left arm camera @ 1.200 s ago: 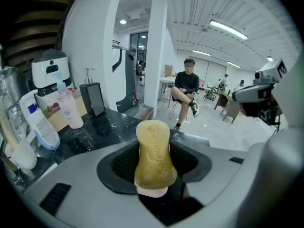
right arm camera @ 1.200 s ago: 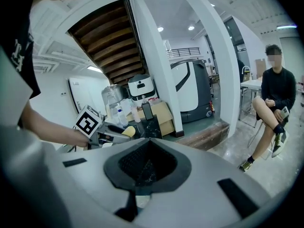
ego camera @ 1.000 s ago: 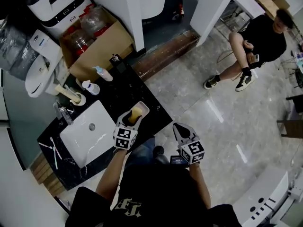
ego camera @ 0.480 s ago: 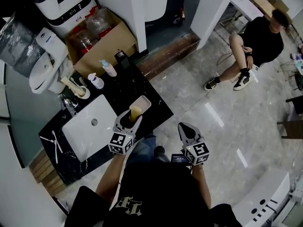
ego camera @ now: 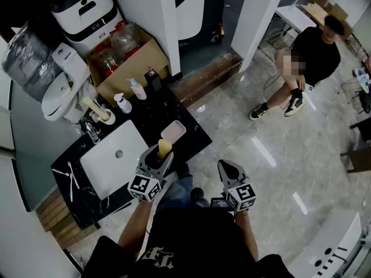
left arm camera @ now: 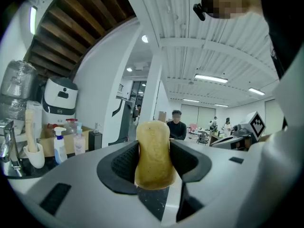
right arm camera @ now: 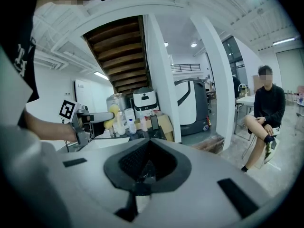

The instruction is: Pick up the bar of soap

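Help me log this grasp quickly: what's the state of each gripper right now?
Left gripper: closed on the bar of soap.
Right gripper: closed, holding nothing.

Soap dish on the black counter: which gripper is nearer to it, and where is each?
Left. The left gripper, shut on the bar of soap, sits just beside the soap dish on its near side. The right gripper is farther off, over the floor.
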### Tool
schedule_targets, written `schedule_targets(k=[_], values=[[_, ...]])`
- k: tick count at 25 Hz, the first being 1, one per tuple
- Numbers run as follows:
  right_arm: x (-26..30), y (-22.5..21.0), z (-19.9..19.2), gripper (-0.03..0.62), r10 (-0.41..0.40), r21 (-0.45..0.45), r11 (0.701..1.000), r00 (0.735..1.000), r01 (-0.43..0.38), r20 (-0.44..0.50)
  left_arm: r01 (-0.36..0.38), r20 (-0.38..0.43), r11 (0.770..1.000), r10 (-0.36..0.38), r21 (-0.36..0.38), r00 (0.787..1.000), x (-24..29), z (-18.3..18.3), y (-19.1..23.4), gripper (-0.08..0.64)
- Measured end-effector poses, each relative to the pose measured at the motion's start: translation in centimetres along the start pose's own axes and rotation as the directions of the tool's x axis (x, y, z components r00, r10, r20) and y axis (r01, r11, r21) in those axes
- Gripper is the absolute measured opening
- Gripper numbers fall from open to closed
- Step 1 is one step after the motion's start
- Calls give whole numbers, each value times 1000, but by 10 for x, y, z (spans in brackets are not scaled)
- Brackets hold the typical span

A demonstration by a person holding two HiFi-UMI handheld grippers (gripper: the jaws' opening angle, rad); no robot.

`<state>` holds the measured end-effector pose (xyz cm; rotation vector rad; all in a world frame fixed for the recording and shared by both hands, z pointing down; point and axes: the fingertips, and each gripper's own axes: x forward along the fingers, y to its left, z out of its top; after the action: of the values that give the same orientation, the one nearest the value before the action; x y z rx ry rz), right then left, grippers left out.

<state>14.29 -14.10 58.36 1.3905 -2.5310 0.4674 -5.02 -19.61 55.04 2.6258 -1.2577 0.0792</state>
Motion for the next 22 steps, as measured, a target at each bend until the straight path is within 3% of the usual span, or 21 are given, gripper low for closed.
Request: schedule_targets(k=[13, 22], values=[[-48, 13, 3, 8, -47, -14, 999, 998, 47, 41, 52, 65, 999, -51, -6, 997, -36, 5, -39, 212], [-55, 22, 11, 8, -45, -30, 998, 997, 47, 65, 59, 92, 998, -59, 3, 994, -43, 13, -41, 212]])
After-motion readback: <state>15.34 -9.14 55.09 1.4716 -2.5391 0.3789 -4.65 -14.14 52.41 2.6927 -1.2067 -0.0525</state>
